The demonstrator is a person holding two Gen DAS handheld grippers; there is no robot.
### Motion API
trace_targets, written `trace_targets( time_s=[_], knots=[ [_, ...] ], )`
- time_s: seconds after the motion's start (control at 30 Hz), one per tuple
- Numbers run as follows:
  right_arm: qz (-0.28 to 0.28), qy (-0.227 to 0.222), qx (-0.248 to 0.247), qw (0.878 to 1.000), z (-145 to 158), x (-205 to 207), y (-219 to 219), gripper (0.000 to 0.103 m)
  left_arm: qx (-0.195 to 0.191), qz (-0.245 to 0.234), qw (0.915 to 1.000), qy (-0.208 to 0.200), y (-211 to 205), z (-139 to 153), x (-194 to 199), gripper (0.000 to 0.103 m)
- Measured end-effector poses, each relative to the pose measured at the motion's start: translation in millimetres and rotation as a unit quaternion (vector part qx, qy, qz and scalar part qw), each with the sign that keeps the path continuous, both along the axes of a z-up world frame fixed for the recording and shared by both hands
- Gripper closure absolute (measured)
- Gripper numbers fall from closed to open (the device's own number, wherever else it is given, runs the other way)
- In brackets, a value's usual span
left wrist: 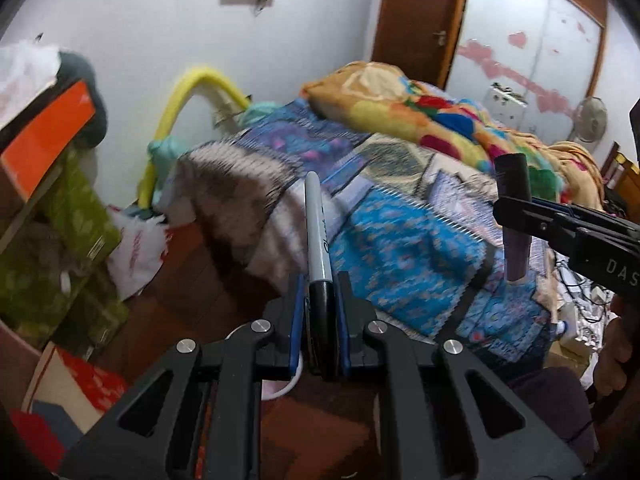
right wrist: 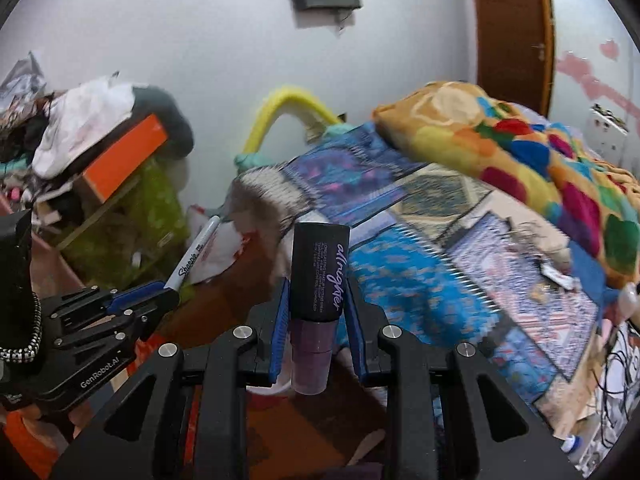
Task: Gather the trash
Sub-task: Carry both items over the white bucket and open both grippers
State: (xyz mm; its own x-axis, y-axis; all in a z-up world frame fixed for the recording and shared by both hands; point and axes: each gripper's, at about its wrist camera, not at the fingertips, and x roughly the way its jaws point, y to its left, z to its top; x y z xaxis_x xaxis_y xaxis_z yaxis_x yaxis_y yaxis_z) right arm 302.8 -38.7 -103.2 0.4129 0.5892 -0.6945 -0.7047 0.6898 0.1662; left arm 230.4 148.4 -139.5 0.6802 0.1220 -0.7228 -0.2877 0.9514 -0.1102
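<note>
My left gripper (left wrist: 320, 300) is shut on a grey Sharpie marker (left wrist: 318, 232), gripped at its black cap, with the barrel pointing up and forward over the bed. It also shows in the right wrist view (right wrist: 160, 292) at the left, with the marker (right wrist: 196, 252) sticking out. My right gripper (right wrist: 318, 304) is shut on a purple spray bottle with a dark cap (right wrist: 318, 272), held upright. In the left wrist view the right gripper (left wrist: 516, 210) holds that bottle (left wrist: 516, 216) at the right. Both are held in the air beside the bed.
A bed with a blue patterned cover (left wrist: 400, 240) and a colourful blanket (left wrist: 420, 112) fills the right. A cluttered pile with an orange box (left wrist: 44, 140) and green bags (left wrist: 68, 224) stands at the left. A white plastic bag (left wrist: 136, 248) lies on the wooden floor (left wrist: 192, 280). Cables (right wrist: 616, 368) lie at the far right.
</note>
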Motion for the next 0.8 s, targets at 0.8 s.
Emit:
trace_targets(
  time_s=[0.8],
  knots=[
    [0.124,0.164,-0.168,0.964,-188,13,147,0.079,-0.103,0.075,0.9738,0.188,97,-208,19,0.089]
  ],
)
